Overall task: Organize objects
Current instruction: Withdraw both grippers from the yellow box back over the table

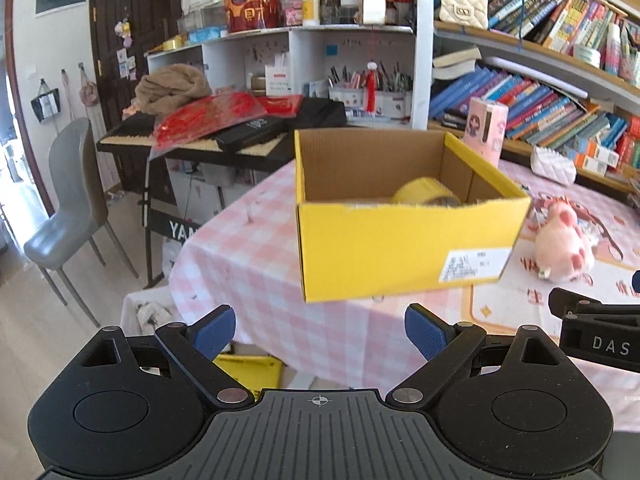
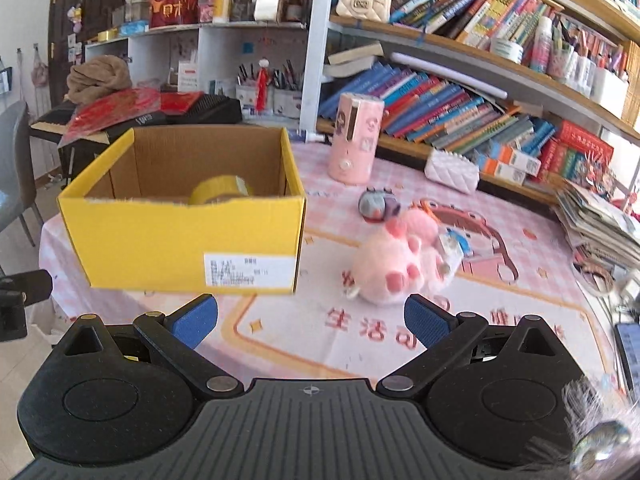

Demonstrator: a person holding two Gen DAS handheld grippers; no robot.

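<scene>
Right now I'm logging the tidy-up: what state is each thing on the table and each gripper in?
Box: open-topped, upright.
Tape roll: inside the box.
Plush: on its side on the table, outside the box.
Pink cylinder: upright, outside the box.
Left gripper: open, empty.
Right gripper: open, empty.

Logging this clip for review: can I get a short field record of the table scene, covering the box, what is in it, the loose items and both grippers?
surface: table with pink checked cloth
container: yellow cardboard box, open top
in box: yellow tape roll
loose items: pink plush toy, small grey toy, pink cylinder upright, white quilted pouch
left gripper: open, empty
right gripper: open, empty
background: bookshelves
</scene>
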